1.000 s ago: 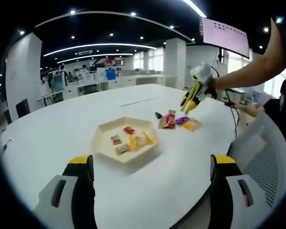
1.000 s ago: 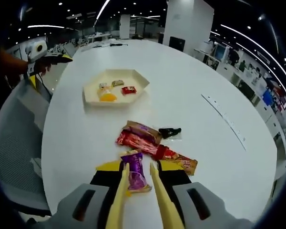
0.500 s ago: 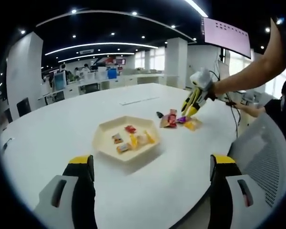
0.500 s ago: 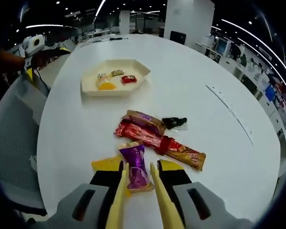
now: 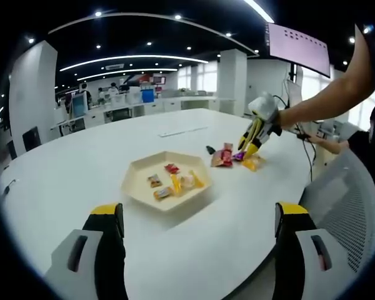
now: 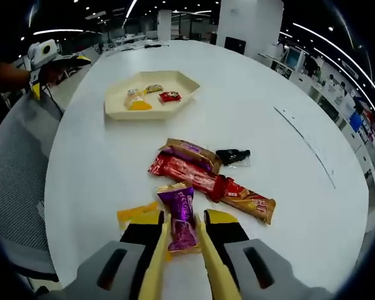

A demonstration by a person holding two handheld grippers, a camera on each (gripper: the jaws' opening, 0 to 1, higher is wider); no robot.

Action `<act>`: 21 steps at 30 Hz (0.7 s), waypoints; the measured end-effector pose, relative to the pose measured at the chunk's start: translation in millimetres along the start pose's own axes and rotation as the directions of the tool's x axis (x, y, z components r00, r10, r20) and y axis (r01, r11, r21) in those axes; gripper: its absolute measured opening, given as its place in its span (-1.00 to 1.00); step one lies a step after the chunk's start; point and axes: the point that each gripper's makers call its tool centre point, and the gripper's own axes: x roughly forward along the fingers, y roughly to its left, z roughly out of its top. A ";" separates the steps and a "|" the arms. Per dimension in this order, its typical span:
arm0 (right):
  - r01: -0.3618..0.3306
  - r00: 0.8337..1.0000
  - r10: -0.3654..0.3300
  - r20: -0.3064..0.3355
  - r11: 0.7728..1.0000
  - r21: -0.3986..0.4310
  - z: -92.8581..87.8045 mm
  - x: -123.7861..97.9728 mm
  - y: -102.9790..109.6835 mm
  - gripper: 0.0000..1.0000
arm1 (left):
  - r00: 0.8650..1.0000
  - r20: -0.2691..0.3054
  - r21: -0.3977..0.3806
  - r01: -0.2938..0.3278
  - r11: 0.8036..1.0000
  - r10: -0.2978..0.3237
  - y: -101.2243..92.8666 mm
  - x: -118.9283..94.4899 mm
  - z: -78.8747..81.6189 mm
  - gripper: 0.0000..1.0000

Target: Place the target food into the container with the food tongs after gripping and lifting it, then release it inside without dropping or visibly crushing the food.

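Note:
A purple snack packet lies on the white table, partly over a yellow packet. My right gripper is shut on yellow food tongs, whose two arms stand on either side of the purple packet. I cannot tell whether they pinch it. The cream hexagonal tray holds several small wrapped snacks farther off. In the left gripper view the tray sits mid-table, and the right gripper points its tongs down at the packets. My left gripper hangs open above the near table edge.
Next to the purple packet lie a red packet, a brown one, an orange-brown one and a small black item. Mesh chairs stand at the table's edge. A person's arm reaches in from the right.
The right gripper has come lower and closer over the purple packet, so the tong arms now flank it. The left gripper has hardly moved.

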 end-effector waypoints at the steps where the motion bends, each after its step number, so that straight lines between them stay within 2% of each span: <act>1: 0.004 1.000 -0.004 -0.001 1.000 0.009 0.2 0.2 -1.2 -0.55 | 1.000 0.000 -0.001 0.000 1.000 0.000 0.0 0.0 0.3 0.93; 21: 0.001 1.000 -0.001 -0.005 0.999 0.036 5.0 -7.4 -3.3 -0.55 | 1.000 -0.003 0.001 0.003 1.000 -0.003 -0.5 0.3 -0.3 0.93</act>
